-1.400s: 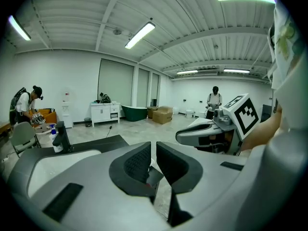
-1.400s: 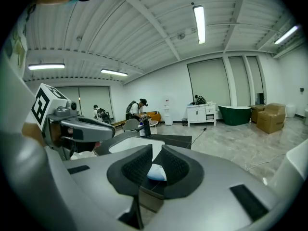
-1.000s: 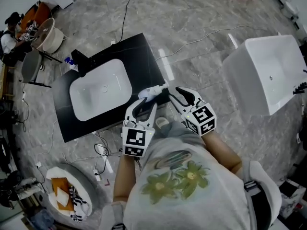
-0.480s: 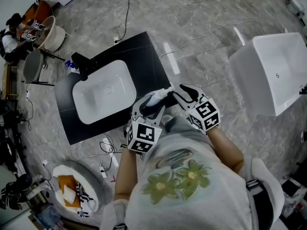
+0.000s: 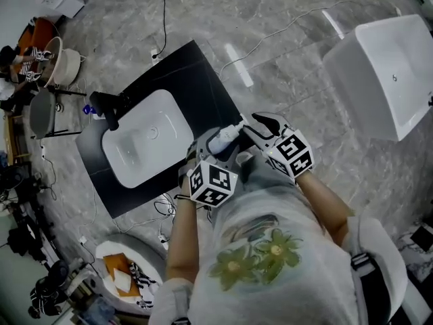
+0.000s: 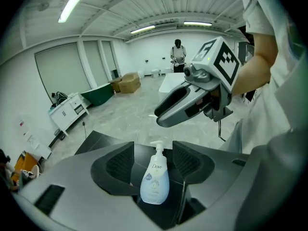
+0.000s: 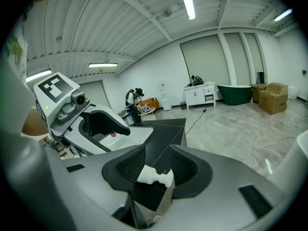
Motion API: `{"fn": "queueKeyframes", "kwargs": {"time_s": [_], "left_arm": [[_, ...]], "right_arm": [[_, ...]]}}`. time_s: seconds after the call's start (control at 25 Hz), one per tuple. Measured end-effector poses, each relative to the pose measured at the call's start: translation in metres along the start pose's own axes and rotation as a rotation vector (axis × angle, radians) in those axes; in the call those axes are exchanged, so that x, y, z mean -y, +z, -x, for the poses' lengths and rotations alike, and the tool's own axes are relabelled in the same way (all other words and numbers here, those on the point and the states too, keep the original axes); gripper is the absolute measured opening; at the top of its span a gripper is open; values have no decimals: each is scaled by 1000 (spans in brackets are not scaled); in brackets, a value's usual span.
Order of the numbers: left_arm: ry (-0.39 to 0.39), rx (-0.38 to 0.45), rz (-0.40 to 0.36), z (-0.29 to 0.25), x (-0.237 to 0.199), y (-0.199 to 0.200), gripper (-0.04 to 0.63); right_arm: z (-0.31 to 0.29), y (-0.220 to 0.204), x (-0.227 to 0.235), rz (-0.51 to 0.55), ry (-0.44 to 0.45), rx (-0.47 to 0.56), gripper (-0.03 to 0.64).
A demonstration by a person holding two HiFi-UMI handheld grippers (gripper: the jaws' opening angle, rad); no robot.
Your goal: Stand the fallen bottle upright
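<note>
Two grippers bracketed the Dove pump bottle (image 6: 155, 186) lying on the near edge of the black desk (image 5: 203, 87): left gripper (image 6: 154, 161) jaws opening around its body, right gripper (image 7: 156, 166) spread wide round the pump head (image 7: 155, 176), neither pinching, probably staged to tip it upright.

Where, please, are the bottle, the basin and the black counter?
bottle (image 6: 155, 184): left gripper view, on its labelled body.
basin (image 5: 139, 153): head view, on its bare white floor.
black counter (image 5: 193, 70): head view, near its far corner.
</note>
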State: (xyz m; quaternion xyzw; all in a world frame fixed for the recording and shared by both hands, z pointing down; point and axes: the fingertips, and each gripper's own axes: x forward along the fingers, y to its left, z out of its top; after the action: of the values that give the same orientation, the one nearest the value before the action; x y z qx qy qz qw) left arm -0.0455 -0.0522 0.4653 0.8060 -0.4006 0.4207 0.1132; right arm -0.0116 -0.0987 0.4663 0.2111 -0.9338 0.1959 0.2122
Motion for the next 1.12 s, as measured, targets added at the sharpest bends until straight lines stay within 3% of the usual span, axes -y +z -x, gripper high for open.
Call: {"fn": "queueKeyframes", "kwargs": {"time_s": [0.44,0.84,1.12], "left_arm": [[-116,-79,-30,-56,6,-17,261],[-159,-169,-98,-90,12,-39,264],[-173,-224,-106,-105,16,-51,262]], "right_arm": [[-25,-32,25,-58,-13,-59,138],[-43,-60,37,-67,-2,-122,138],[-49,-83,40,-56,12,-178,138]]}}
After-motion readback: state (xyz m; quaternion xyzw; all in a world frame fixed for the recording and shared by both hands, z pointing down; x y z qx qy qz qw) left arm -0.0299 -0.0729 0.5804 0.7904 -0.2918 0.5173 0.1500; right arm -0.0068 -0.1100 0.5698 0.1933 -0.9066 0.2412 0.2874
